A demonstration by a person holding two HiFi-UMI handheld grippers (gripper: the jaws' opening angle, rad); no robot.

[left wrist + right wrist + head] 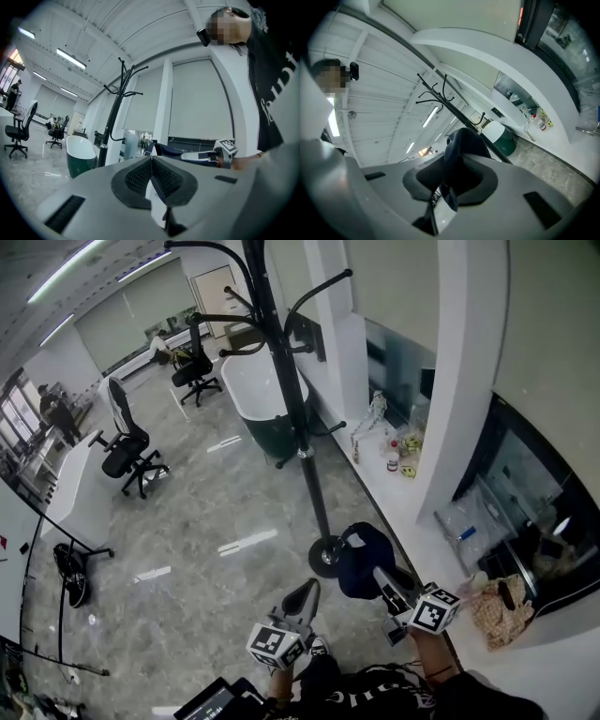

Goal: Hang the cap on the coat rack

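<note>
Right gripper [452, 183]: jaws nearly together, clamped on a fold of the dark navy cap [464, 145]; cloth bunched between the pads and bulging out past the tips.

Left gripper [151, 164]: jaws pressed together, nothing between them.

From the head view, both grippers were low in front of the person, left gripper apart from the cap. The cap hung at the right gripper's tip, just beside the round base of the black coat rack [309, 465], far below its hooks. A green and white bathtub [262, 395] stood behind the pole.
</note>
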